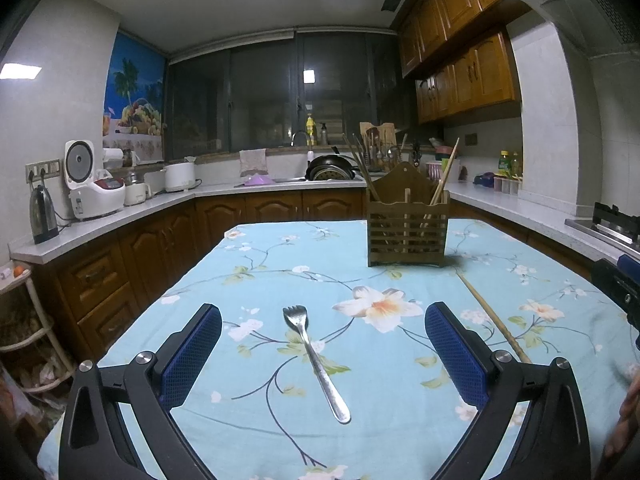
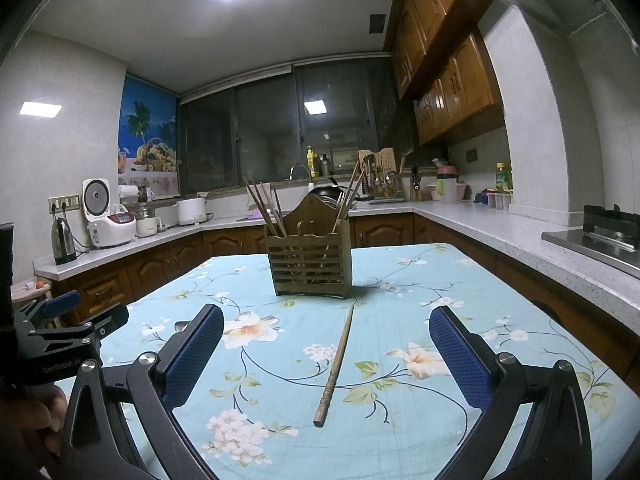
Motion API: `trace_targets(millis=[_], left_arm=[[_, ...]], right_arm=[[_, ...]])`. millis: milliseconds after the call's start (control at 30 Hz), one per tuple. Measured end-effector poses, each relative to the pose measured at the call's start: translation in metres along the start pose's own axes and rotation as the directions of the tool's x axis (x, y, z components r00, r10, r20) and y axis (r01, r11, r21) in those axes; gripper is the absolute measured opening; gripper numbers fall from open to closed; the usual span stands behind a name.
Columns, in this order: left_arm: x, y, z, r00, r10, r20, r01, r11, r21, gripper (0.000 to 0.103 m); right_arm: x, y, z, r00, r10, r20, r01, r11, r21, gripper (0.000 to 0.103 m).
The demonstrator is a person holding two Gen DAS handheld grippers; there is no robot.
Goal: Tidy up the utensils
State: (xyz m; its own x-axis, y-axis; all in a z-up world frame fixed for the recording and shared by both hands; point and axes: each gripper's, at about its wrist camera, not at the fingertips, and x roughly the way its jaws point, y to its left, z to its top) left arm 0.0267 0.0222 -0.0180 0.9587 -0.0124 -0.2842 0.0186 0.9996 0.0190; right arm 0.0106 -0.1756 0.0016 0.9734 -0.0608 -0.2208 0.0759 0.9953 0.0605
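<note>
A metal fork lies on the floral blue tablecloth, tines pointing away, between the open fingers of my left gripper. A wooden chopstick lies on the cloth between the open fingers of my right gripper; it also shows in the left wrist view. A wooden slatted utensil holder stands upright further back on the table with several chopsticks in it; it also shows in the left wrist view. Both grippers are empty and hover low over the table.
Kitchen counters run along the left, back and right. A rice cooker and a kettle stand on the left counter. A stove is at the right. The left gripper's body shows at the right view's left edge.
</note>
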Motion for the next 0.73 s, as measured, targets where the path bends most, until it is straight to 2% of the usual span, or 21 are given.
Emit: trace_targets(millis=[733], left_arm=[[0.009, 0.001, 0.007, 0.999, -0.028, -0.035, 0.027, 0.999, -0.016, 0.102]], right_arm=[[0.009, 0.010, 0.004, 1.000, 0.010, -0.028, -0.010, 1.000, 0.006, 0.103]])
